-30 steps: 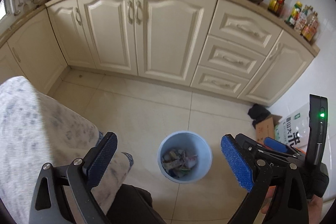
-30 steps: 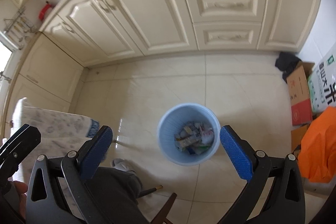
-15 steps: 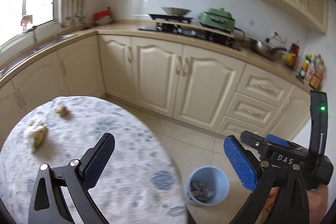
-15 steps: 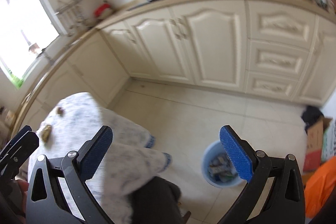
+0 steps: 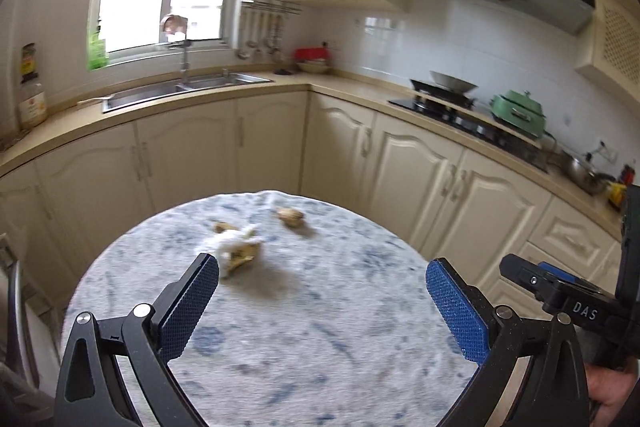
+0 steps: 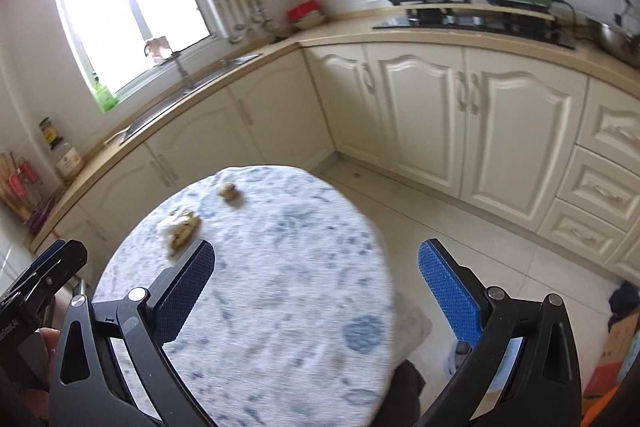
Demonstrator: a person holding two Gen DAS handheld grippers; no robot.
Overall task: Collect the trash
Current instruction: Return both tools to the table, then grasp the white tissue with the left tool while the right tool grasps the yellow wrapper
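I hold my left gripper (image 5: pixel 322 301) and right gripper (image 6: pixel 316 289) spread wide and empty above the round blue-patterned tablecloth (image 5: pixel 304 331), ready for the crumpled white-and-tan scrap (image 5: pixel 236 247) lying ahead; a smaller brown scrap (image 5: pixel 291 215) sits beyond it.

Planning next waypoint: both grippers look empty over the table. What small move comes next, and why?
Probably ease the left gripper forward to straddle the crumpled scrap pile just off its left finger. Both grippers are open and empty, right gripper too, and trash still lies on the round table.
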